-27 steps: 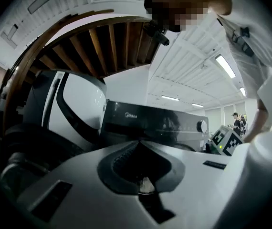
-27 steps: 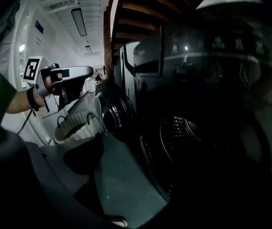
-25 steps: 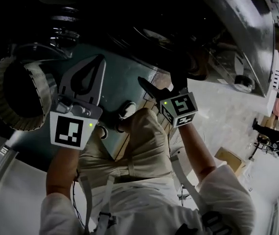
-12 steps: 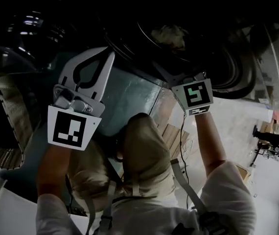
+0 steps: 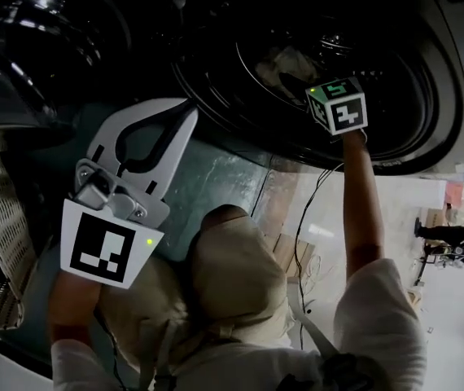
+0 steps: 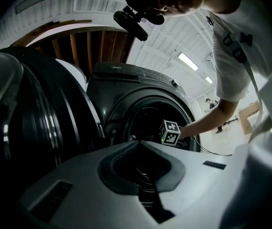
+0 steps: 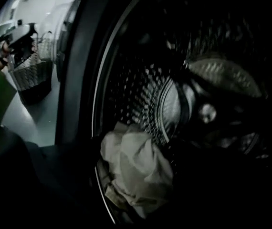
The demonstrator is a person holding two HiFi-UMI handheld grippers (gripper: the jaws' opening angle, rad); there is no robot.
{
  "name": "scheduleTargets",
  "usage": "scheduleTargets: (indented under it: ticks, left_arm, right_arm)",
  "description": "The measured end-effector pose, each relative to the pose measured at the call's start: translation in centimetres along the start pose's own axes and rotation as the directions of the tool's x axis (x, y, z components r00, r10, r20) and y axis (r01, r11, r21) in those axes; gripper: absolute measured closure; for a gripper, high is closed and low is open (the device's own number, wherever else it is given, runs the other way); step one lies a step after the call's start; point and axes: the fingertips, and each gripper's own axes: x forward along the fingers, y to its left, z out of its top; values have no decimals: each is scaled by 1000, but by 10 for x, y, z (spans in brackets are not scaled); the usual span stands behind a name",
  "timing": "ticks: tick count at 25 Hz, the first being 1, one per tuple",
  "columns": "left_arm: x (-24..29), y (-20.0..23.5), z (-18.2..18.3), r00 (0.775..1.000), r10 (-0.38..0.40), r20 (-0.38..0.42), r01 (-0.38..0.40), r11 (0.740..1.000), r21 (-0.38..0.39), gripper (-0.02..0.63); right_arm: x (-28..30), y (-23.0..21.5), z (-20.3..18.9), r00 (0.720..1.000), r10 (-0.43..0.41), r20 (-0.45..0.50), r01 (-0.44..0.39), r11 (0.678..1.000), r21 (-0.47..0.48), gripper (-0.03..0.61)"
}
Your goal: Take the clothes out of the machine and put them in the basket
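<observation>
The dark front-loading washing machine (image 6: 141, 82) stands with its round opening (image 5: 427, 96) uncovered. A crumpled pale cloth (image 7: 136, 168) lies at the bottom front of the steel drum; the cloth (image 5: 285, 59) also shows in the head view. My right gripper (image 5: 291, 81) reaches into the drum just beside the cloth, its marker cube (image 5: 338, 108) at the rim. Its jaws are lost in the dark. My left gripper (image 5: 185, 114) hovers outside, below the opening, white jaws shut with nothing between them. The white wicker basket (image 5: 4, 210) stands at the left.
The machine's round door (image 6: 31, 118) hangs open to the left of the opening. The basket (image 7: 31, 75) sits on the pale floor beside the machine. My knees (image 5: 232, 259) are bent under me close to the machine's front panel (image 5: 216, 177). A person (image 5: 439, 235) stands far off at the right.
My right gripper has risen from below the opening and gone into the drum toward the cloth. The left gripper has stayed about where it was, still shut. The head view has swung up to the drum.
</observation>
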Motion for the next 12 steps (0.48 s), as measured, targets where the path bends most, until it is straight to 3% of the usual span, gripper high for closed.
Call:
scheduleTargets:
  ticks: [3,6,10,12]
  left_arm:
    - [-7,9,-2,999,51,-3,-51,998,-27,601]
    - [-15,13,-4,997,78,-4,-78,996,-45,601]
    - [-27,17,-8,996,91,-1,-91,995,-38,601]
    - [-34,17,-9,996,94,-6,-94,995,-32,601]
  right_arm:
    - [25,0,-31,985,74,-159,-76,997,-10,106]
    - [51,1,-50,948,117,-296,-139,989,-54,85]
    - [82,7,-67,898,135,-418,-202,972,-120,77]
    - [94,9,-81,873,159,-461,-233,966,-109,71]
